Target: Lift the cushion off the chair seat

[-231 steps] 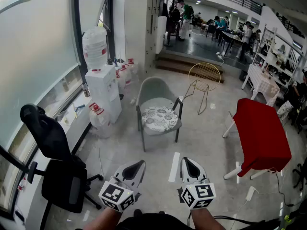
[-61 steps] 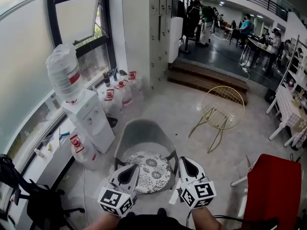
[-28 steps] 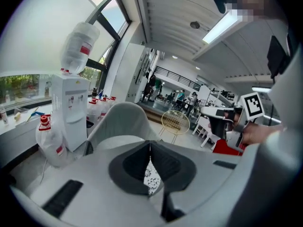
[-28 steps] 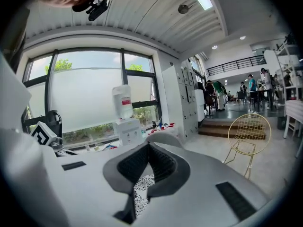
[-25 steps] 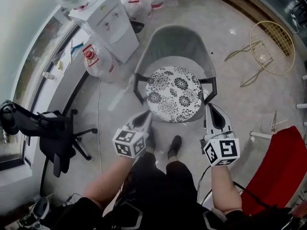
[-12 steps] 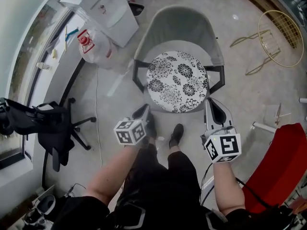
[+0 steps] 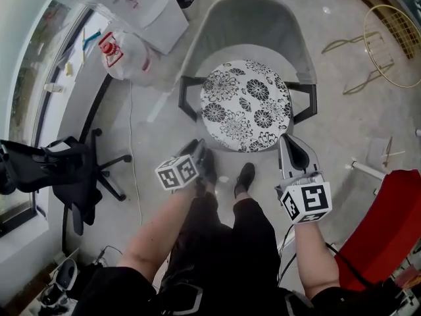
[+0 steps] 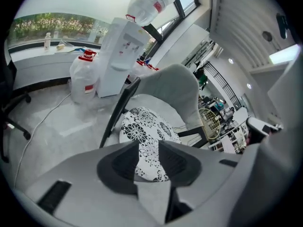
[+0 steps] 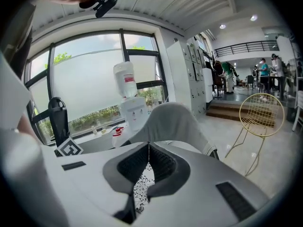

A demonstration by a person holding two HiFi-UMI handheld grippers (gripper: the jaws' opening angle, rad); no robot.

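Two grippers hang at the open front of the chair (image 7: 263, 28), and the cushion (image 7: 247, 104) lies flat on the seat ahead of both. Your left gripper (image 7: 197, 149) points down toward the cushion's near-left edge, apart from it. Its jaws have just been opening, with nothing between them but a sight of the floral cover. Your right gripper (image 7: 290, 145) has its tips pressed together on nothing and looks the nearer, just beside the near-right rim. The cushion is round, with no long axis, so any edge serves. Armrests (image 7: 191, 80) fence the sides and the chair's back wraps the rear. Only the front rim is free, so reach in and lift from there.
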